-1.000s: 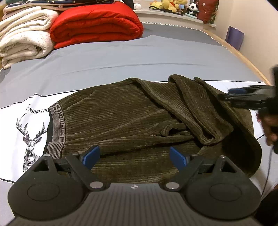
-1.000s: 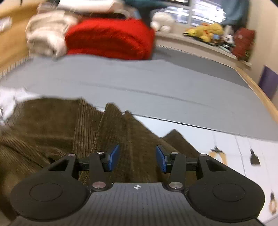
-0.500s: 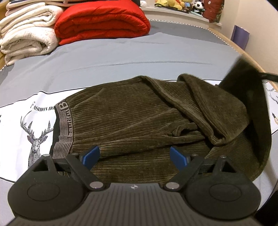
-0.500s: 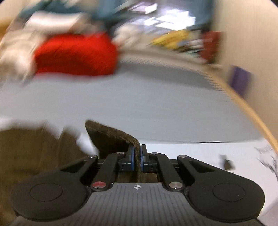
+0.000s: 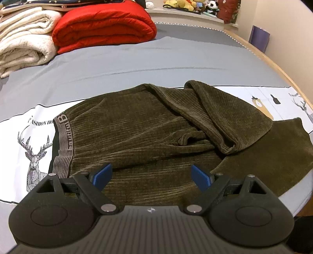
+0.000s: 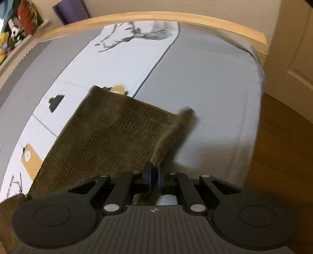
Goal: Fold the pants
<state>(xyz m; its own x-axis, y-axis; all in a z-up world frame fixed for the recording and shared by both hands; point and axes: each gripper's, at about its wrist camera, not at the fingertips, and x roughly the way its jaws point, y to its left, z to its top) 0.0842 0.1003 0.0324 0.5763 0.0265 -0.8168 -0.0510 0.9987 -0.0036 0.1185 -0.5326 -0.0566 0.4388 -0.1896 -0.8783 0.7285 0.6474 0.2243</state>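
Dark olive ribbed pants (image 5: 152, 132) lie crumpled on the bed, their grey lettered waistband (image 5: 63, 144) at the left. One leg is bunched over the middle; the other leg (image 5: 277, 156) stretches out to the right. My left gripper (image 5: 151, 175) hovers open over the near edge of the pants, nothing between its blue pads. In the right wrist view my right gripper (image 6: 154, 172) is shut on the hem corner of the stretched pant leg (image 6: 109, 136), which lies over the printed sheet.
A red folded quilt (image 5: 103, 25) and cream blankets (image 5: 25, 45) are stacked at the head of the bed. The wooden bed frame (image 6: 176, 17) and wood floor (image 6: 283, 148) lie just beyond the mattress corner. Plush toys (image 5: 187, 4) line a shelf.
My right gripper shut on the pant leg's hem and pulled it out to the right, spreading that leg flat toward the bed's corner. The left gripper stayed where it was, open.
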